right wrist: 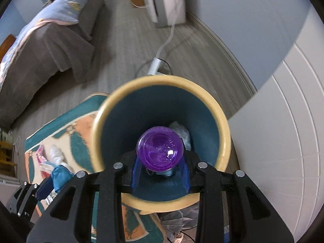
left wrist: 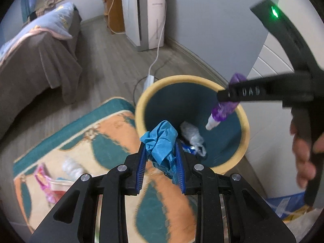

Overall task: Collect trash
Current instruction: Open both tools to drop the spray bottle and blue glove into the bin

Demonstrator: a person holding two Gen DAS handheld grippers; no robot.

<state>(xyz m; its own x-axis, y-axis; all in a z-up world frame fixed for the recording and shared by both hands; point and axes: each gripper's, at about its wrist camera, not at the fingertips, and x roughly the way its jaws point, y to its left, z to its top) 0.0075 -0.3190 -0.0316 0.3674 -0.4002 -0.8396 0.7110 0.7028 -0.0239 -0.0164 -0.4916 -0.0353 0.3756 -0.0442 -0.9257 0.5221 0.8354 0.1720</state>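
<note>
A round bin (left wrist: 141, 105) with a yellow rim and teal inside stands on the floor; it fills the middle of the right wrist view (right wrist: 222, 129). My left gripper (left wrist: 161, 154) is shut on a crumpled blue wrapper (left wrist: 160, 139) at the bin's near rim. My right gripper (right wrist: 161, 168) is shut on a purple plastic bottle (right wrist: 160, 148), held cap down over the bin's mouth; the bottle shows from the side in the left wrist view (left wrist: 222, 111). Grey crumpled plastic (left wrist: 191, 134) lies in the bin's bottom.
A patterned teal and orange rug (left wrist: 85, 141) lies left of the bin, with a pink wrapper (left wrist: 43, 177) and white tissue (left wrist: 71, 167) on it. A bed (left wrist: 36, 60) stands far left, a white appliance (left wrist: 145, 14) with cable at the back, a white door (right wrist: 283, 141) right.
</note>
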